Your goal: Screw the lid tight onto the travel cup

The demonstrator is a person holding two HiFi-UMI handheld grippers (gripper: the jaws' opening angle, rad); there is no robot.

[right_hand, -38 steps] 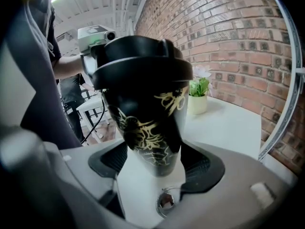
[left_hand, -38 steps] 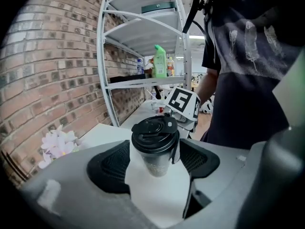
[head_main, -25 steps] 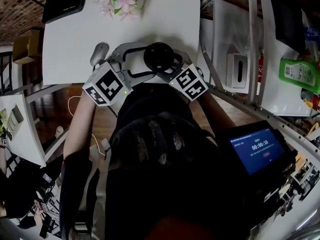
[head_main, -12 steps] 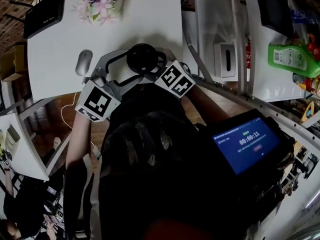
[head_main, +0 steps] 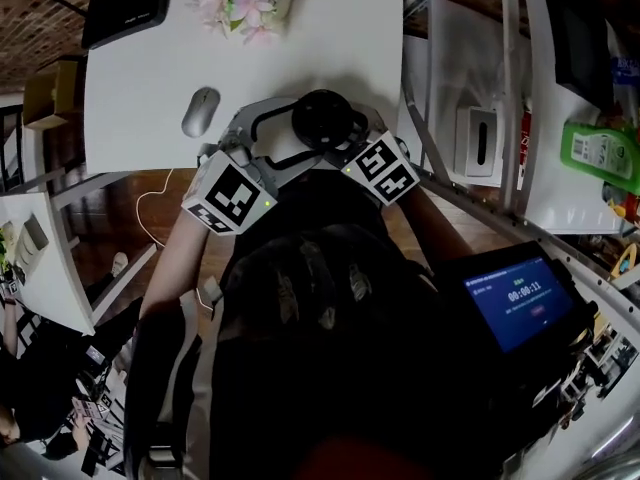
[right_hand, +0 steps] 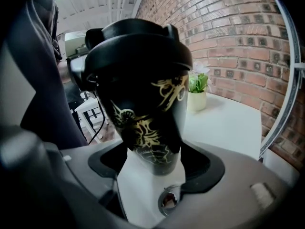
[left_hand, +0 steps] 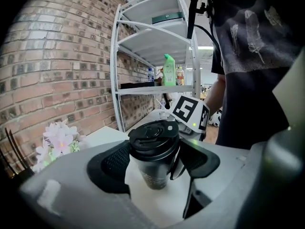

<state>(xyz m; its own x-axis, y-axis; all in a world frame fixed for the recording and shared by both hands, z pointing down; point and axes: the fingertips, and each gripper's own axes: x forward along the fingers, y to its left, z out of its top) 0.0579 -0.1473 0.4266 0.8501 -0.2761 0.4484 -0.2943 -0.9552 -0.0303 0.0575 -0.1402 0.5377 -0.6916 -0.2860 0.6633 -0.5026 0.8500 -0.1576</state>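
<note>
The travel cup (right_hand: 152,123) is being kept upright at the near edge of the white table (head_main: 150,78), its patterned body clamped between the right gripper's (right_hand: 153,163) jaws. Its black lid (left_hand: 153,136) is being gripped by the left gripper's (left_hand: 157,161) jaws.

I'm wearing a black short-sleeved shirt (head_main: 310,298) printed with pale feathers (left_hand: 252,32). My left gripper (left_hand: 151,151) and right gripper (right_hand: 152,159) are smooth grey shells with black mesh-textured pads (left_hand: 113,162). Each carries a white cube (head_main: 232,196) of black square markers. The right one's cube has a green light (left_hand: 196,124) at five o'clock.
</note>
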